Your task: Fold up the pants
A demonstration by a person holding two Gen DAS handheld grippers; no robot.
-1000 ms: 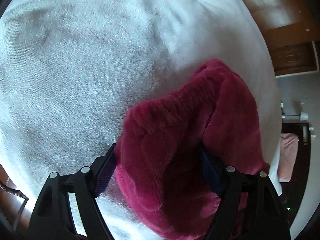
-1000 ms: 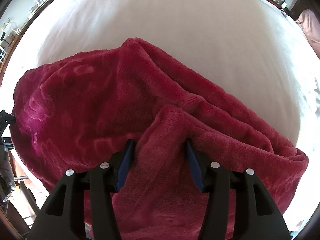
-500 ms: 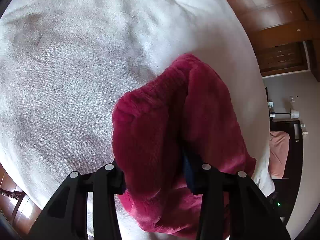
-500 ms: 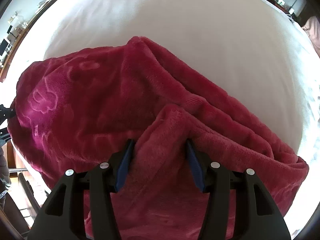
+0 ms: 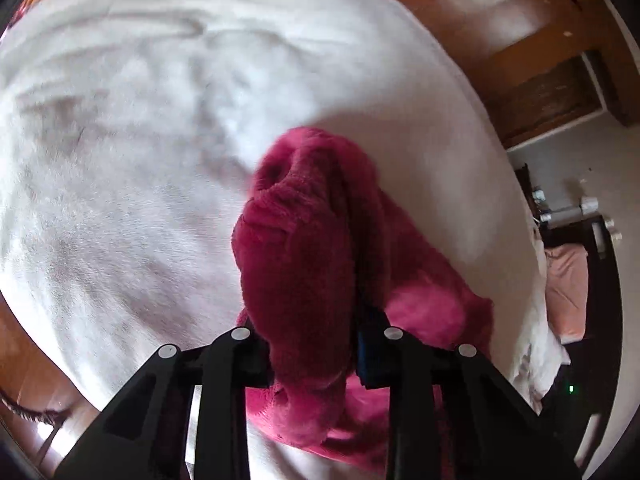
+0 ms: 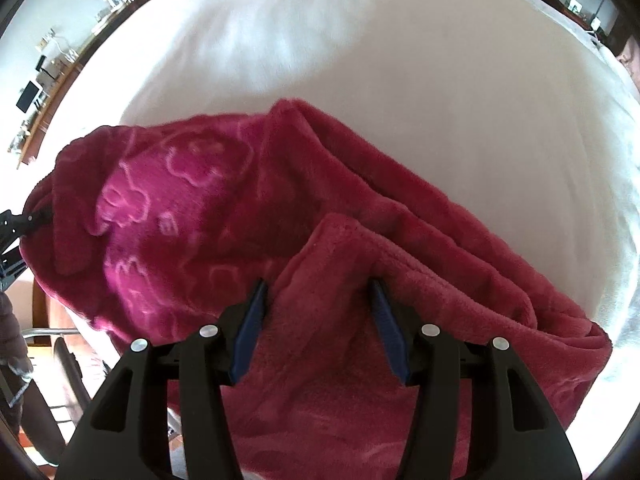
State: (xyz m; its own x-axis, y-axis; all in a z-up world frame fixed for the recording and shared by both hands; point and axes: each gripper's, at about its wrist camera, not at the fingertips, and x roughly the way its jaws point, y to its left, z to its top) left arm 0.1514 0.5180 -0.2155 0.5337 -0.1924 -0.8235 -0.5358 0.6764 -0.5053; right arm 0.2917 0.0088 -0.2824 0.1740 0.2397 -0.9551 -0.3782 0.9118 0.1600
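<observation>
The pants (image 6: 208,216) are plush magenta fleece with a raised pattern, bunched over a white bed (image 6: 400,60). My right gripper (image 6: 320,300) is shut on a thick fold of the pants near their lower edge. My left gripper (image 5: 312,344) is shut on another bunched end of the pants (image 5: 304,240) and holds it above the bed (image 5: 120,160). The left gripper's black frame also shows at the far left of the right wrist view (image 6: 12,236), at the pants' other end. The blue pads are partly buried in the fabric.
The wooden floor (image 5: 500,40) lies beyond the bed's far edge. A pink cloth (image 5: 566,292) sits on dark furniture at the right. A shelf with small items (image 6: 44,84) runs along the wall at the left. A chair (image 6: 56,364) stands at the lower left.
My left gripper has closed tighter on the pants and lifted them, so the bed looks farther away. The right gripper keeps its hold; the pants have stretched out slightly between the two.
</observation>
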